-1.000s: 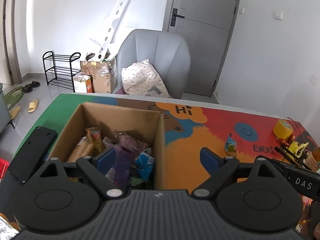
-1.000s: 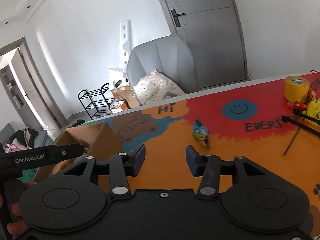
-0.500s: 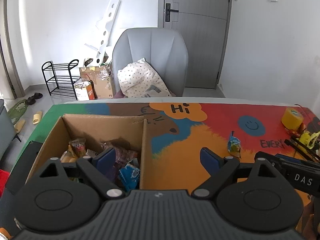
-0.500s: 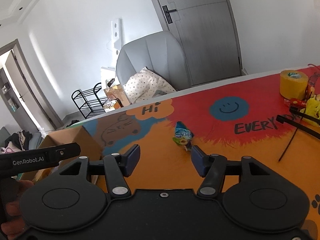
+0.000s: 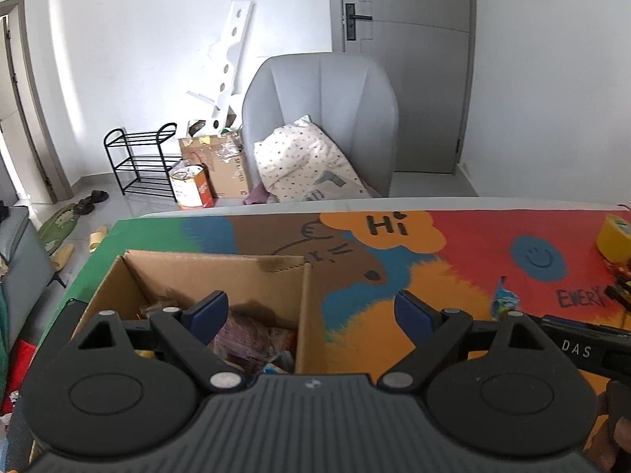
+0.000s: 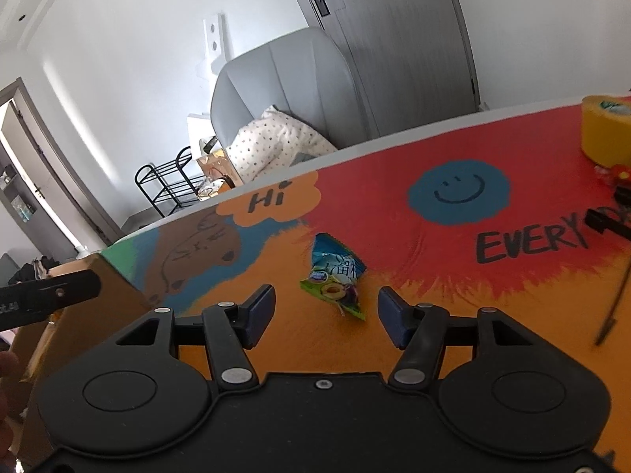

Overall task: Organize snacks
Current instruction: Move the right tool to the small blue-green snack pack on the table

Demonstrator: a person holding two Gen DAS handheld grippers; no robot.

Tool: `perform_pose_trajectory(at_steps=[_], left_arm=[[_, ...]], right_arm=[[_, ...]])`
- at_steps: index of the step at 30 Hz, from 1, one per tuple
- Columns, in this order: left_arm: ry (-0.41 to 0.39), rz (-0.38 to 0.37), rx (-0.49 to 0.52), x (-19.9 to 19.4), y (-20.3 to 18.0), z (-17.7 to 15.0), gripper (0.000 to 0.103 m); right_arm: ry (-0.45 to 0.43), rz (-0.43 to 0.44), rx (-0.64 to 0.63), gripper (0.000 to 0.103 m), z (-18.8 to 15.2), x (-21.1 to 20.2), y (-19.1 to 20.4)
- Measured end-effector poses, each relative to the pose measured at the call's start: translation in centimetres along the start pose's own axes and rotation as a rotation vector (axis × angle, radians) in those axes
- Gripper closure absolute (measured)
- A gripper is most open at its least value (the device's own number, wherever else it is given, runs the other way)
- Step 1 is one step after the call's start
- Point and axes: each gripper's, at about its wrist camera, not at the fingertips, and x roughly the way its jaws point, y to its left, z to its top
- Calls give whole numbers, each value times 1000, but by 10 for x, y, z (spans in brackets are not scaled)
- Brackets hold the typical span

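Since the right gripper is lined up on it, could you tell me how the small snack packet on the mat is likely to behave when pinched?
The snack packet looks like thin crinkled film, so it will probably crumple. It lies flat on the mat, probably light, so it may slide if nudged. The right gripper stands open, nothing gripped.

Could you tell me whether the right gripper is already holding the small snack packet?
No, the snack packet lies on the table mat just ahead of the open right gripper, untouched.
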Motion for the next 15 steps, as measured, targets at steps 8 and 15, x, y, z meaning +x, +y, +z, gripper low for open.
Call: perform_pose_trajectory(at_steps=[8, 15], left_arm=[[2, 27, 19, 12, -5, 4, 12], [14, 35, 22, 15, -6, 3, 12]], right_arm=[[9, -14, -28, 44, 6, 20, 2], [10, -44, -80, 54, 2, 28, 4]])
